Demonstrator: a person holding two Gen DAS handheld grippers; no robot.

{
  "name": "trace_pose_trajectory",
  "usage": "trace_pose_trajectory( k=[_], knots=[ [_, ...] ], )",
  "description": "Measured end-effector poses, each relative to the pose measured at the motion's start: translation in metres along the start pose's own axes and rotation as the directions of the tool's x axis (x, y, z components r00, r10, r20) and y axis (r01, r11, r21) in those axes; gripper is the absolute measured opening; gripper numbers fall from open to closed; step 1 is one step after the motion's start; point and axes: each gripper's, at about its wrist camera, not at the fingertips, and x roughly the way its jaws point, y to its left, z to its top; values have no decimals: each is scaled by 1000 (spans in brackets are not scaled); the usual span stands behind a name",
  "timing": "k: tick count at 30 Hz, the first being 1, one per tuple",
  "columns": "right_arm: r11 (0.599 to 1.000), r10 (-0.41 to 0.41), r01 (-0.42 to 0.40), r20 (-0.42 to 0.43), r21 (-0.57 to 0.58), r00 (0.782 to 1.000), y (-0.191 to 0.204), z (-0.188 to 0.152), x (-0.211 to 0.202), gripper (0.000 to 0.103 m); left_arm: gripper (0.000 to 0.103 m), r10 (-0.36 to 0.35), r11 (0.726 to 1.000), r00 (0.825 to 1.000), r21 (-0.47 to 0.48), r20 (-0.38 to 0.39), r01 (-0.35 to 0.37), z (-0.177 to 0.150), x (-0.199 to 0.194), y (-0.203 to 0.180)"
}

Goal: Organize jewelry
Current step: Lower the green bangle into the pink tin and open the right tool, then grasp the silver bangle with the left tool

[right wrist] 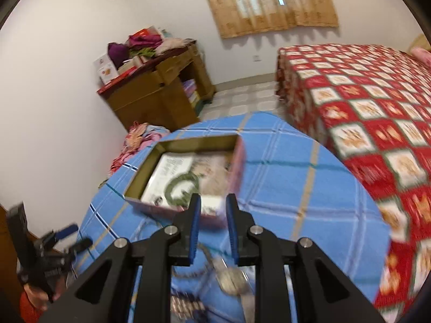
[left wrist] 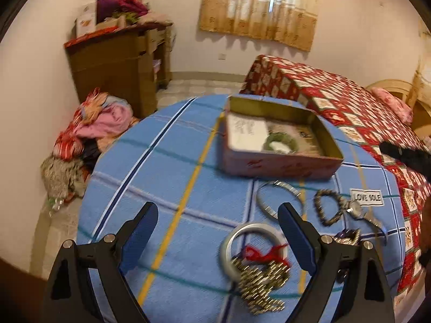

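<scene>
Step in hand: loading open pink rectangular tin (left wrist: pixel 280 161) at blue plaid cloth's (left wrist: pixel 167 167) far edge. Left gripper (left wrist: pixel 218 231) spread wide, empty, above silver bangle (left wrist: pixel 250 245). Right gripper (right wrist: pixel 213 215) narrowly parted, empty. Next: lower, clamp bangle.

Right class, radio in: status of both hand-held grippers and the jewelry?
Left hand-held gripper open, empty, over silver bangle. Right hand-held gripper slightly open, empty. Green bead bracelet inside pink tin box; wristwatch outside it. Nothing blocking.
</scene>
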Motion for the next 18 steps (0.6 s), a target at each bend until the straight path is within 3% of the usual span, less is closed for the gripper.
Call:
trace_pose_trajectory(
  k=[3,8,11,12,13,14,16,18],
  knots=[
    [1000,-16,16,12,18,1000,-4,-13,-13,23,91,-11,1000,998,26,-58,12,10,21,-14],
    [998,-7,5,17,67,1000,-10,-23,-20,23,91,-59,998,984,-14,-167,58,19,59,-28],
    [996,-5,4,15,85,1000,-14,-26,-22,23,89,-1,999,982,41,-190,9,19,70,-43],
    [996,-5,4,15,90,1000,-17,-29,-25,23,75,31,997,980,69,-195,-18,18,73,-46],
    [995,-6,4,17,95,1000,-19,-29,-26,23,54,54,995,975,90,-215,-35,16,79,-50],
    [995,-8,6,20,96,1000,-20,-30,-27,23,43,44,996,970,88,-240,-24,13,84,-50],
    [994,-15,12,31,105,999,-24,-32,-31,23,30,36,996,972,93,-231,-15,10,85,-52],
    [993,-13,9,37,115,999,-27,-33,-33,23,27,44,994,971,111,-236,-18,10,86,-55]
  ],
)
